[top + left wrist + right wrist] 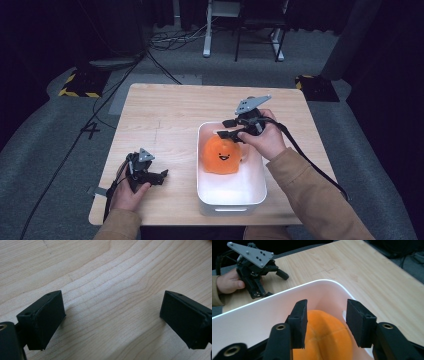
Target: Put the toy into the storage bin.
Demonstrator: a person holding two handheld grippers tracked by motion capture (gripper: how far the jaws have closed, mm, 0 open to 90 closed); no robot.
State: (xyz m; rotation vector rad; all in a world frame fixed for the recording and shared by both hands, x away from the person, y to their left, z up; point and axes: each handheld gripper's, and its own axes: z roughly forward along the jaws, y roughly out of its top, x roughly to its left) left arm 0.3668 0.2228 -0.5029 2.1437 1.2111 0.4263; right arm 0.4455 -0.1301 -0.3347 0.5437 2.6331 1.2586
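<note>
Jaws of the right gripper point(231, 128) are standing partly apart above the orange plush toy point(222, 156), which is lying in the white bin point(231, 204) on the surface point(165, 107); left gripper point(112, 322) jaws are gaping wide over bare wood; right gripper view: pads are clearing the toy, so lifting straight up should be avoiding the bin's rim.
</note>
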